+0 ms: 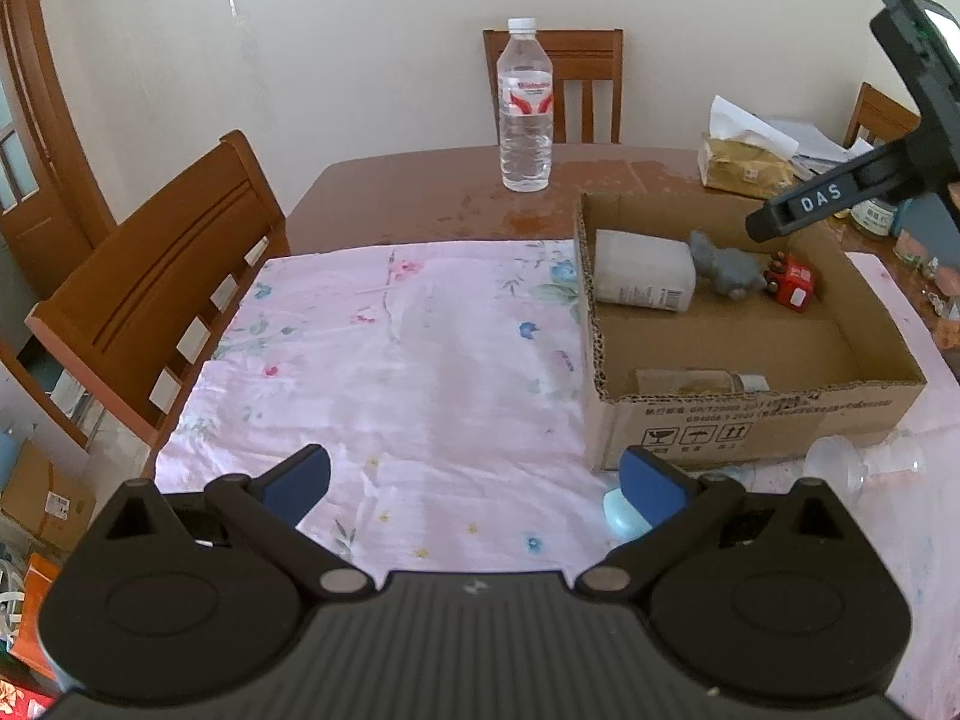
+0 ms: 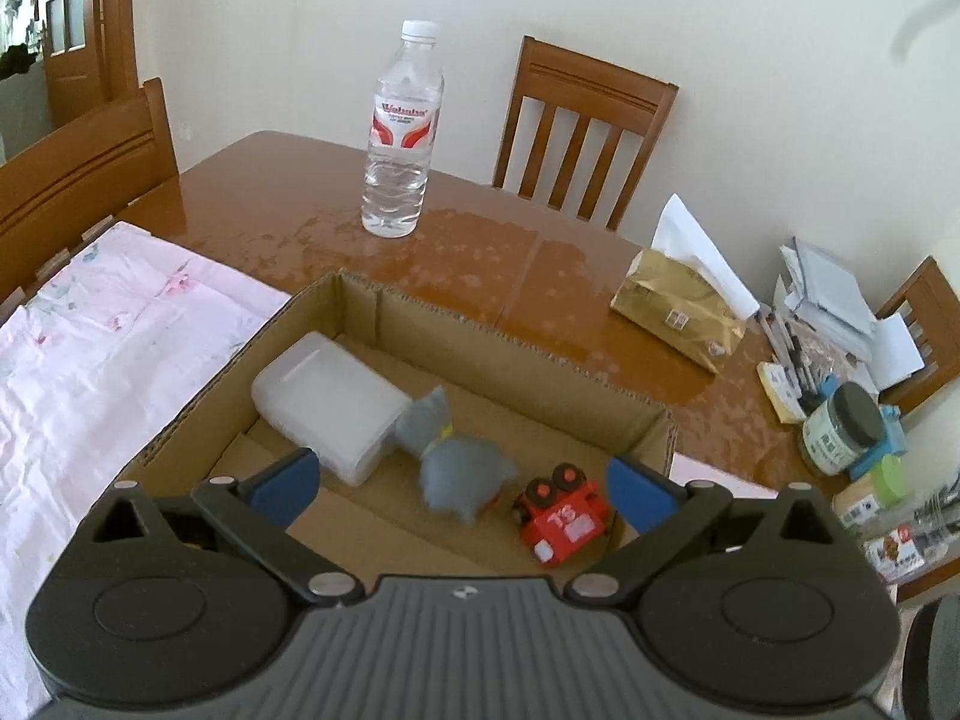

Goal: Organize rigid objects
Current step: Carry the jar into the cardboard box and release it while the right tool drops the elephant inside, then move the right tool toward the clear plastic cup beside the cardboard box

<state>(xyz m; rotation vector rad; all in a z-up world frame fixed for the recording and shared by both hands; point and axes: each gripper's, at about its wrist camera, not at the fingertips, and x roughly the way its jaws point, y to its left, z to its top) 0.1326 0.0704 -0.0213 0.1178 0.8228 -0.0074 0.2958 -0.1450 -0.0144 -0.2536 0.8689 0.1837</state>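
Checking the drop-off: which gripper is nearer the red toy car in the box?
Right. The right gripper hangs open over the cardboard box, the red toy car just below its fingers. The left gripper is outside the box, over the pink cloth.

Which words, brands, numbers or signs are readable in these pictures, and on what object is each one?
"DAS": right gripper.
"TS": red toy car.
Water bottle brand, red letters: too blurred.
Carton front: three handling signs; its printed lines too small.
Jar label: unreadable.
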